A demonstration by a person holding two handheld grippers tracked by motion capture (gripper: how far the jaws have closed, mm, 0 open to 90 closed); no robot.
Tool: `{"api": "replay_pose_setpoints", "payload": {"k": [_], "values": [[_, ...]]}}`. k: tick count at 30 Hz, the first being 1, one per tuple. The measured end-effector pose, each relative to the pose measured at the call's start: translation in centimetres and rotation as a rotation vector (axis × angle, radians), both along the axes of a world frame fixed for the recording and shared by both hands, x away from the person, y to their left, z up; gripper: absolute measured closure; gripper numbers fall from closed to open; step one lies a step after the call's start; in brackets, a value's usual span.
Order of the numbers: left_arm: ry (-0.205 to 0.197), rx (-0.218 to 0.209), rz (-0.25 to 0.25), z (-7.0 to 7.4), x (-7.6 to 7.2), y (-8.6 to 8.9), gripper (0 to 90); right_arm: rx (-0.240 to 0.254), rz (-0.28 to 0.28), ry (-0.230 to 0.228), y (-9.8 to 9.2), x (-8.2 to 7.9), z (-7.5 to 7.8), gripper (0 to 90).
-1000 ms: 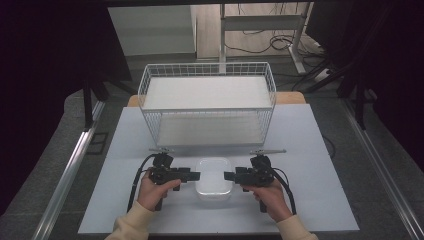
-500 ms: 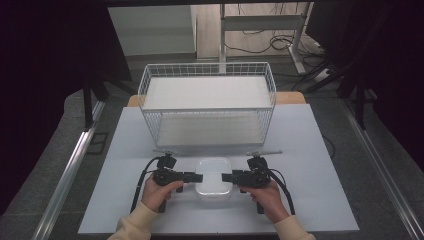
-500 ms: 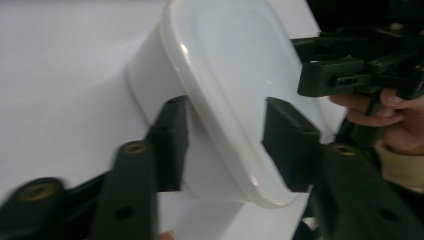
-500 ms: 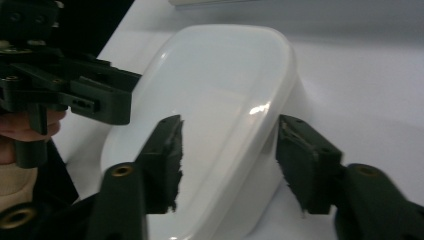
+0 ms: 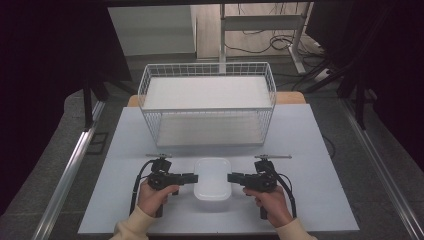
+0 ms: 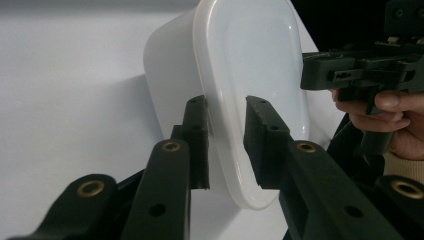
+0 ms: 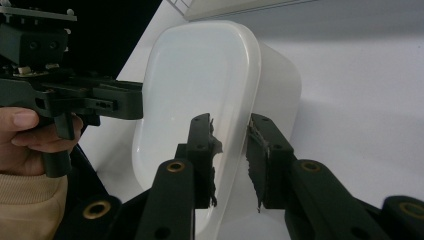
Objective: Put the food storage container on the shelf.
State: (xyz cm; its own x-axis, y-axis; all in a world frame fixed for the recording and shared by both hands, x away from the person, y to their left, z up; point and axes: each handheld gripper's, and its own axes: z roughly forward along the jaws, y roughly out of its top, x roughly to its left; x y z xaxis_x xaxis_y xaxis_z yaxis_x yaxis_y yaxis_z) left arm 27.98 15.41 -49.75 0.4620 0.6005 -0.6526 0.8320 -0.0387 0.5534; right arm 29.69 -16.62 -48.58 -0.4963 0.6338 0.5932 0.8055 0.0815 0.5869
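Both grippers' fingers have just been closing: the left gripper (image 5: pixel 192 177) and right gripper (image 5: pixel 231 178) each pinch the rim of the white lidded container (image 5: pixel 213 177), at its nine and three o'clock. It sits on the desk (image 5: pixel 320 150), the wire basket (image 5: pixel 207 102) at twelve o'clock.

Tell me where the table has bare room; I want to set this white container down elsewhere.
Bare tabletop lies left of the wire basket, also right of it, plus the strip between basket and container. It is crowded beside the container, where the left gripper and right gripper flank it.
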Motion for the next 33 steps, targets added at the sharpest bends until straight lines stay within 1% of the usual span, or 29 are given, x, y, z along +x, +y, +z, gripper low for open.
{"api": "replay_pose_setpoints", "payload": {"k": [5,6,8,13,16,19,20,24,25,26,27,28,29,33], "values": [[-0.036,0.001,0.005,0.6,-0.7,0.2,77.4,0.008,0.000,-0.015,-0.2,-0.6,0.4,77.7],[-0.046,0.005,0.004,0.7,-0.8,0.2,78.6,0.008,-0.002,-0.026,-0.2,-0.7,0.4,78.8],[-0.055,0.019,0.006,0.9,-0.9,0.1,78.9,-0.006,0.002,-0.048,-0.1,-0.8,0.6,78.9],[-0.056,0.019,0.000,0.9,-0.9,0.1,79.1,-0.011,0.002,-0.055,-0.1,-0.9,0.7,79.0],[-0.073,0.015,-0.002,1.3,-1.1,0.2,79.3,-0.009,0.007,-0.070,-0.1,-1.0,0.9,78.9],[-0.089,0.016,-0.001,1.5,-1.2,0.2,79.4,-0.010,0.012,-0.098,-0.1,-1.1,1.3,78.8],[-0.107,0.016,0.000,1.9,-1.4,0.1,79.4,-0.014,0.017,-0.109,-0.1,-1.2,1.4,78.8],[-0.154,0.037,-0.005,2.8,-1.9,0.1,79.5,-0.021,0.027,-0.161,-0.1,-1.5,2.3,78.8],[-0.154,0.037,-0.005,2.8,-1.9,0.1,79.6,-0.021,0.027,-0.161,-0.1,-1.5,2.3,78.8],[-0.172,0.036,-0.004,3.2,-2.1,0.1,79.6,-0.022,0.030,-0.189,-0.1,-1.7,2.7,78.8],[-0.172,0.036,-0.004,3.2,-2.1,0.1,79.6,-0.022,0.030,-0.189,-0.1,-1.7,2.7,78.8],[-0.187,0.034,-0.006,3.5,-2.3,0.1,79.6,-0.022,0.031,-0.212,-0.1,-1.8,3.2,78.8],[-0.191,0.033,-0.005,3.6,-2.3,0.0,79.6,-0.026,0.035,-0.223,-0.1,-1.9,3.4,78.8],[-0.206,0.035,-0.007,3.9,-2.5,0.0,79.7,-0.034,0.039,-0.248,-0.2,-2.1,3.9,78.8]]}}
